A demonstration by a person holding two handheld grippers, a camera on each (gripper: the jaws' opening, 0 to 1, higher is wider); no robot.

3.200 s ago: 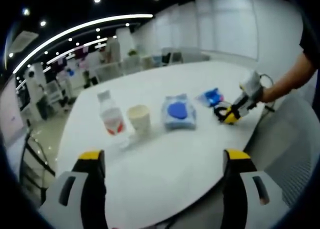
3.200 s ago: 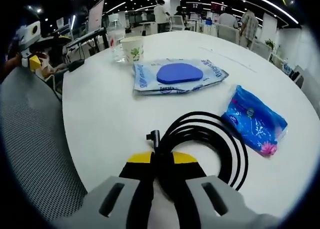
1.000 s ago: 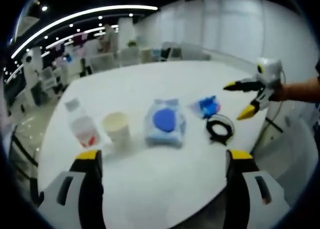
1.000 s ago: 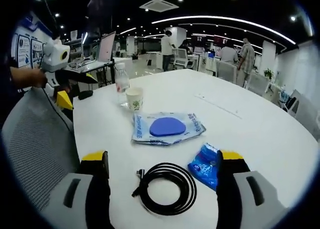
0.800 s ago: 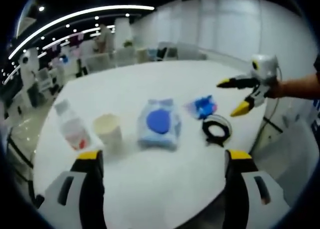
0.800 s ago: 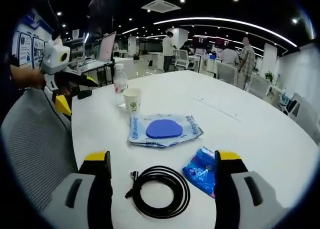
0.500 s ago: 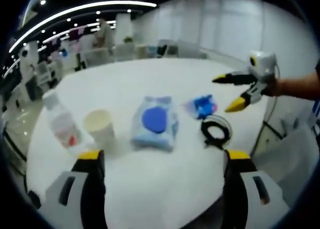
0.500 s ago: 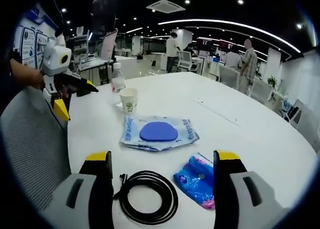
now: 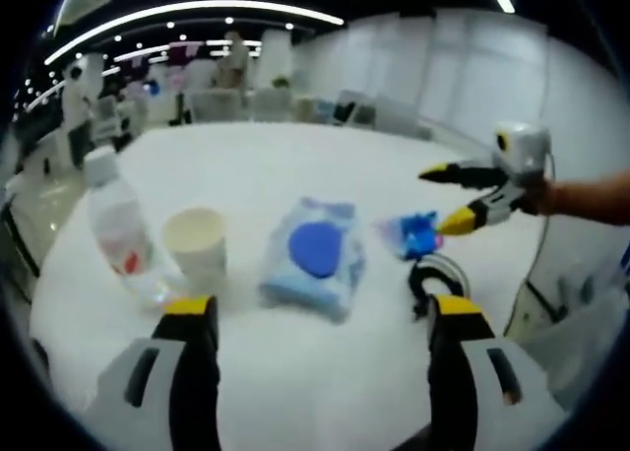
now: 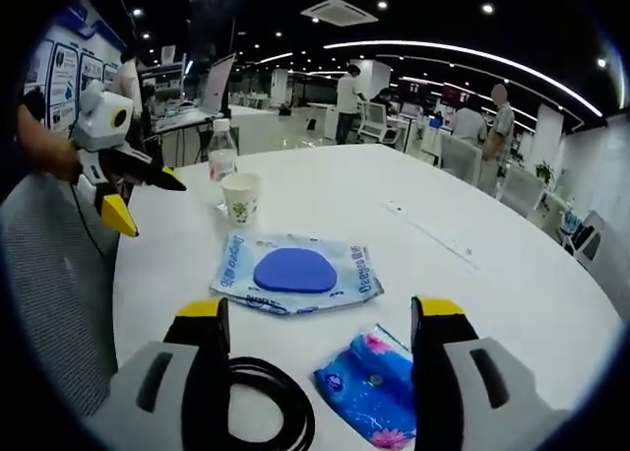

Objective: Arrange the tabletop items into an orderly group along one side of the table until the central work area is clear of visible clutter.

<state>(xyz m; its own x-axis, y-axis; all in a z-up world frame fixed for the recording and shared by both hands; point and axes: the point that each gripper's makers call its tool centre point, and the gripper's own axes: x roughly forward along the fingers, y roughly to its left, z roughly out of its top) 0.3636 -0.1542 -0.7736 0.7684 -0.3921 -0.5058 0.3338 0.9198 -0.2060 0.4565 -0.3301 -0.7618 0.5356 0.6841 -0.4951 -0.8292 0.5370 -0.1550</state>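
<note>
On the round white table (image 9: 295, 165) stand a clear water bottle (image 9: 118, 236) and a paper cup (image 9: 197, 249). Right of them lie a wipes pack with a blue lid (image 9: 313, 256), a small blue packet (image 9: 418, 234) and a coiled black cable (image 9: 438, 277). My left gripper (image 9: 320, 313) is open and empty above the near edge. The right gripper (image 9: 463, 197) hovers open over the blue packet. In the right gripper view, my right gripper (image 10: 320, 313) is open over the cable (image 10: 266, 402) and blue packet (image 10: 369, 384). Beyond lie the wipes pack (image 10: 295, 271), cup (image 10: 239, 197) and bottle (image 10: 222, 152), with the left gripper (image 10: 138, 197) open at left.
A grey mesh chair (image 10: 49, 303) stands at the table's edge beside the left gripper. Another chair (image 9: 581, 353) sits at the right edge. People (image 10: 347, 96) and office desks are far behind the table. The far half of the table (image 10: 394, 215) is bare.
The right gripper has let go of the cable, opened and lifted off it. Both views have since drifted sideways along the row; the items lie still.
</note>
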